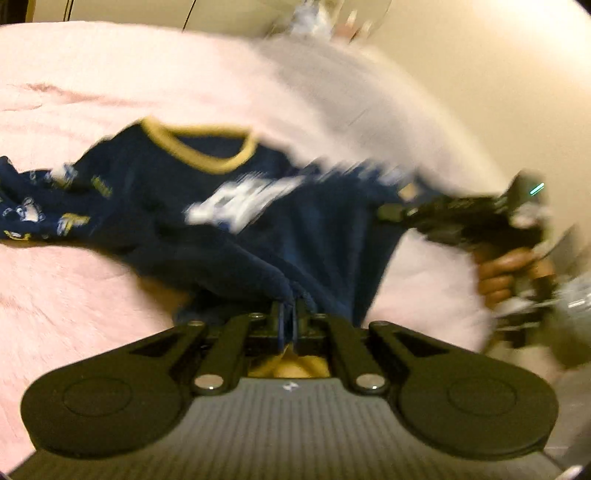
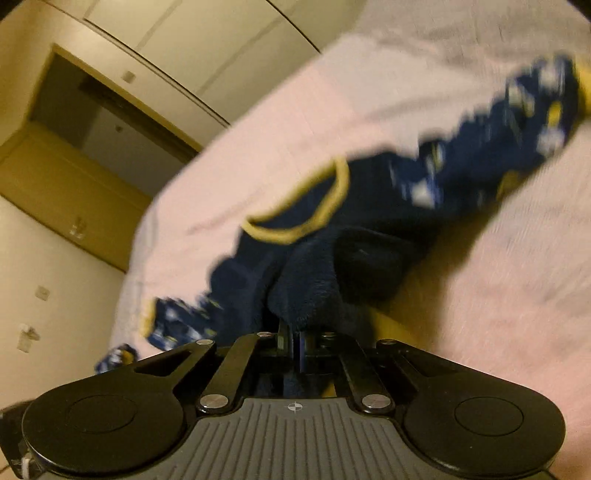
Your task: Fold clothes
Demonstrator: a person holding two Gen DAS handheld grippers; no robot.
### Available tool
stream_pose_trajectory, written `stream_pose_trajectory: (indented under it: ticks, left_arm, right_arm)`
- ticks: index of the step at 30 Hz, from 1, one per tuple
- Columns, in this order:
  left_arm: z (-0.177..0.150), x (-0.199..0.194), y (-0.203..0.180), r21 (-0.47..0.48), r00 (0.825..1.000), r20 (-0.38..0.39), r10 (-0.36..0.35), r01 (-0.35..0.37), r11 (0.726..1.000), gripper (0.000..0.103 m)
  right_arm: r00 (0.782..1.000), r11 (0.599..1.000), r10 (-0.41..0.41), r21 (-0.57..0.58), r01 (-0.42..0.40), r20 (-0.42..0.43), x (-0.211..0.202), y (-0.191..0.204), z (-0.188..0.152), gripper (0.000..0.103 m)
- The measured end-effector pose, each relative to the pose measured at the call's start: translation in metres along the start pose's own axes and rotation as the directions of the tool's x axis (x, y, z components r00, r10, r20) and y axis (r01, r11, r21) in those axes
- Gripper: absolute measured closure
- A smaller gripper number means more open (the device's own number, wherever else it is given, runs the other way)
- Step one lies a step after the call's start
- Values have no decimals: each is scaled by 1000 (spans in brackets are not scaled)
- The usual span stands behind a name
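A navy shirt (image 1: 207, 206) with a yellow collar (image 1: 207, 144) and white print lies across a pink blanket (image 1: 74, 110). My left gripper (image 1: 290, 306) is shut on the shirt's near hem, cloth bunched between its jaws. My right gripper (image 1: 391, 213) shows at the right of the left wrist view, pinching the shirt's right edge. In the right wrist view my right gripper (image 2: 291, 332) is shut on navy cloth (image 2: 306, 280), with the collar (image 2: 314, 206) just beyond and a patterned sleeve (image 2: 517, 140) stretching to the upper right. Both views are motion-blurred.
The pink blanket (image 2: 480, 258) covers a bed. A cream wall (image 1: 498, 92) stands to the right. A doorway (image 2: 103, 118) and wall (image 2: 55, 277) lie past the bed's edge. Blurred clutter (image 1: 325, 18) sits at the far end.
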State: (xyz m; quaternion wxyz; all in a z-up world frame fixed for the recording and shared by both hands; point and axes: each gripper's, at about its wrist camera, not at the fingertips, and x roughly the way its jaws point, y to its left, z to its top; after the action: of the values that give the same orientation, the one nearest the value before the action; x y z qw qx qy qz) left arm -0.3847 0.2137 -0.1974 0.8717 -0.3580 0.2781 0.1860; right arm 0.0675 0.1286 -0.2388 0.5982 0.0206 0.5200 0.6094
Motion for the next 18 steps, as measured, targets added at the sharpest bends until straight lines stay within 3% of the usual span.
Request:
stream_pose_trajectory:
  ticks: [2, 3, 5, 6, 7, 8, 9, 10, 12, 14, 18]
  left_arm:
    - [5, -43, -6, -73, 994, 81, -68, 74, 995, 101]
    - [5, -60, -3, -121, 990, 122, -66, 81, 989, 101]
    - [-6, -82, 18, -248, 987, 157, 19, 21, 969, 98]
    - [-15, -81, 30, -300, 988, 101, 114, -79, 950, 95]
    - [-24, -77, 43, -340, 975, 19, 221, -202, 918, 94]
    - [-34, -73, 56, -369, 945, -67, 321, -323, 872, 94]
    - [-46, -68, 65, -368, 914, -142, 380, -405, 837, 94]
    - [-59, -62, 71, -350, 892, -193, 409, -452, 820, 94]
    - [-80, -54, 72, -310, 869, -256, 423, -489, 815, 94]
    - [-96, -44, 62, -275, 873, -271, 406, -474, 836, 92]
    - [-107, -10, 28, -71, 865, -279, 417, -452, 889, 80]
  right_arm:
    - [999, 998, -50, -41, 49, -14, -33, 19, 21, 102]
    - [997, 995, -78, -61, 77, -21, -48, 29, 32, 101]
    - [988, 985, -154, -84, 152, -11, -63, 41, 42, 96]
    - [978, 974, -209, -95, 207, -5, -63, 43, 42, 66]
    - [965, 959, -263, -106, 262, 2, -63, 46, 41, 42]
    - [949, 942, -316, -117, 315, 9, -63, 48, 41, 16]
    - [925, 918, -379, -123, 378, 11, -60, 47, 36, 16]
    - [897, 890, -442, -129, 438, -1, -57, 41, 26, 16]
    - [861, 858, -505, -144, 494, -59, -54, 24, 0, 16]
    - [832, 837, -543, -159, 524, -114, -53, 5, -28, 16]
    - [811, 806, -572, -273, 526, -126, -63, -4, -91, 16]
